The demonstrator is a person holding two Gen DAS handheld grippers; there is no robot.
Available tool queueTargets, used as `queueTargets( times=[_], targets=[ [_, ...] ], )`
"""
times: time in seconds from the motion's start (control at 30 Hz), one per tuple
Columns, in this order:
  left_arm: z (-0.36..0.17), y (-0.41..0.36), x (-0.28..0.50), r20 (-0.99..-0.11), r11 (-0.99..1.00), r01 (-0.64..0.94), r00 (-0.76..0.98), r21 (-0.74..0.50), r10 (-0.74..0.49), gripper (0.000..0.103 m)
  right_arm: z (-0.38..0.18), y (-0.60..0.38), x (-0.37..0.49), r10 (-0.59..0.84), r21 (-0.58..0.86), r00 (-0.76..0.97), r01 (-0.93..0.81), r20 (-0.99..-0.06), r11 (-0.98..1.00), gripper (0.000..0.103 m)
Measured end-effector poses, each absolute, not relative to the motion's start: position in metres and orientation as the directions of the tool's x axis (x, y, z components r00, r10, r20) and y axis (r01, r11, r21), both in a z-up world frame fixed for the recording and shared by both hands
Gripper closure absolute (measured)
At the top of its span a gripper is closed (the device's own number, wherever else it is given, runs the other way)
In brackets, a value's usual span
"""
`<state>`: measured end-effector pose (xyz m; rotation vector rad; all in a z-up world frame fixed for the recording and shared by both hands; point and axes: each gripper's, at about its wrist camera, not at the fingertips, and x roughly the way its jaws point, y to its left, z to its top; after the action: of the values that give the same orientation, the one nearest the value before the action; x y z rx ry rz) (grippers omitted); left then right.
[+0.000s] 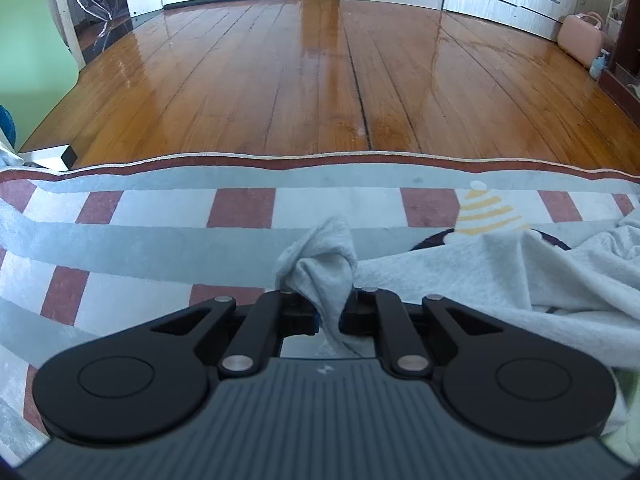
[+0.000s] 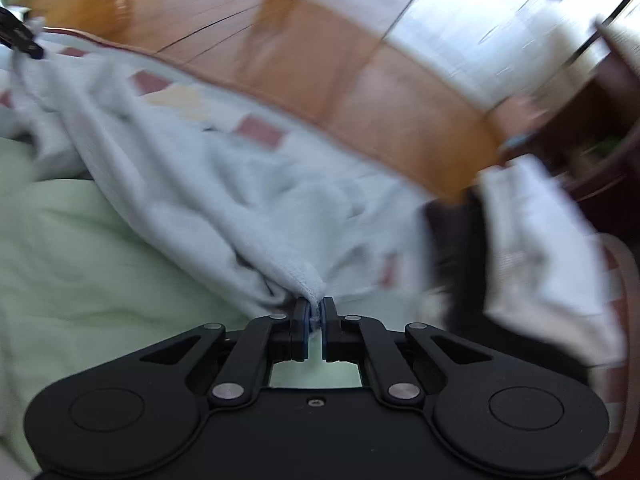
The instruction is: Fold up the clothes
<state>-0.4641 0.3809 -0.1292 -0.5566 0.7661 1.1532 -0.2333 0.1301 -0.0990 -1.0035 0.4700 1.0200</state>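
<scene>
Checked rug (image 1: 240, 208) on glossy wood floor (image 1: 320, 72), both hand-held grippers (image 1: 329, 312) (image 2: 316, 312) clamped on pale garment (image 1: 460, 276).

The right gripper (image 2: 316, 306) has its jaws pinched together on the stitched edge of a pale grey garment (image 2: 192, 184) — the cloth bunches right at the pads. From there the garment stretches up to the left across a checked rug (image 2: 256, 130), toward the left gripper (image 2: 24, 42) at the frame's upper left corner. Pale green fabric (image 2: 72, 264) lies below left — wooden floor (image 2: 360, 80) beyond, all blurred
</scene>
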Motion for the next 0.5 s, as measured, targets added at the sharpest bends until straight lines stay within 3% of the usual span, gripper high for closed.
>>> queueTargets(
  times=[0.17,0.33,0.4,0.5],
  targets=[
    [-0.129,0.381,-0.465,-0.778,0.315,-0.949,0.198,0.000,0.596,0.094,-0.098,0.111,-0.228,0.451,-0.209,0.189,-0.978,-0.872,0.004,0.094],
    [-0.132,0.384,-0.468,-0.789,0.298,-0.954,0.203,-0.027,0.580,0.094,-0.069,0.095,-0.173,0.682,0.214,-0.085,-0.971,-0.726,0.107,0.083],
    [-0.133,0.385,-0.468,-0.792,0.294,-0.955,0.203,-0.031,0.575,0.094,-0.070,0.101,-0.158,0.698,0.237,-0.082,-0.963,-0.712,0.130,0.083],
    [-0.134,0.385,-0.467,-0.798,0.292,-0.956,0.198,-0.028,0.570,0.094,-0.080,0.118,-0.154,0.683,0.163,-0.053,-0.982,-0.728,0.097,0.081]
  ],
)
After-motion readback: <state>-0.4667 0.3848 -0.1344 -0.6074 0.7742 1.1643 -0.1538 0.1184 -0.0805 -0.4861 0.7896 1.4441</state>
